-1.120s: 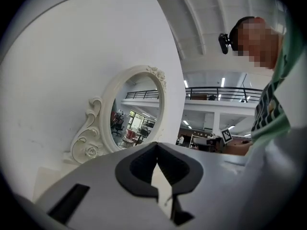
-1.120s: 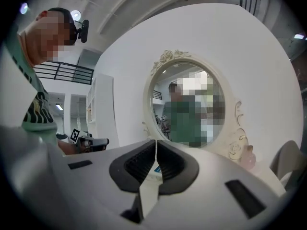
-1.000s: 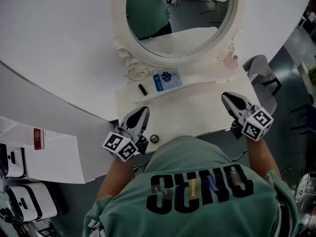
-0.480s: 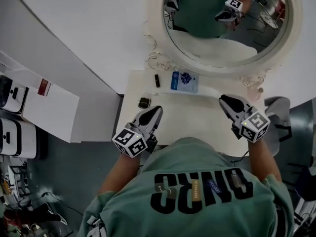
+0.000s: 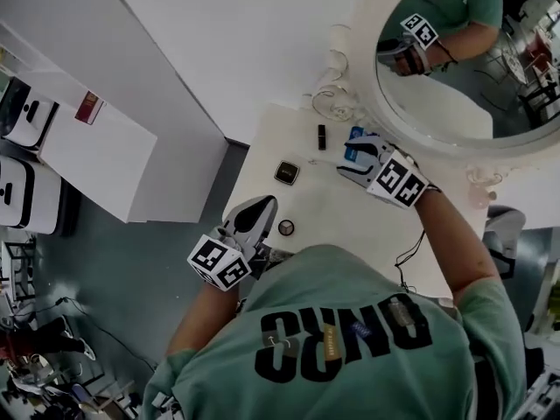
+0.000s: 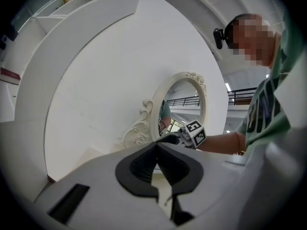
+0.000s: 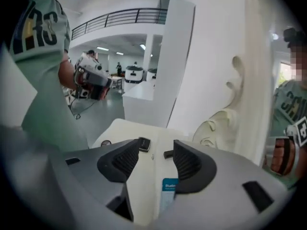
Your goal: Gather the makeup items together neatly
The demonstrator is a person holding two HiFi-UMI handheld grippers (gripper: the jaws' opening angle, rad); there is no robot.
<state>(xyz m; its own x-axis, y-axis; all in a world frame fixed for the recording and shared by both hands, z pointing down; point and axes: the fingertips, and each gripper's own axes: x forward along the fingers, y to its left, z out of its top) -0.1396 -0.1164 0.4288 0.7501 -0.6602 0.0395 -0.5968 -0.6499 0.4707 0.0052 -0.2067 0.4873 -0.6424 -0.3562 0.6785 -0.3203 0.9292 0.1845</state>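
Note:
On the cream table (image 5: 350, 226) lie a blue packet (image 5: 353, 136), a black stick (image 5: 321, 136), a square dark compact (image 5: 286, 172) and a small round item (image 5: 286, 227). My right gripper (image 5: 348, 157) hovers over the blue packet (image 7: 169, 186); its jaws have just been opening and stand open (image 7: 153, 155), the packet below the gap and untouched. Ahead of it are the compact (image 7: 144, 144) and the stick (image 7: 168, 154). My left gripper (image 5: 265, 204) is shut and empty (image 6: 156, 147) at the table's front left, near the round item.
An ornate round mirror (image 5: 455, 59) stands at the back of the table against a white curved wall. A white cabinet (image 5: 105, 147) sits left of the table, with grey floor between. The person's green shirt (image 5: 350, 339) covers the table's front edge.
The right gripper swung from the table's front right to the back over the blue packet and opened its jaws. The head view shifted left. The left gripper stayed by the front left edge.

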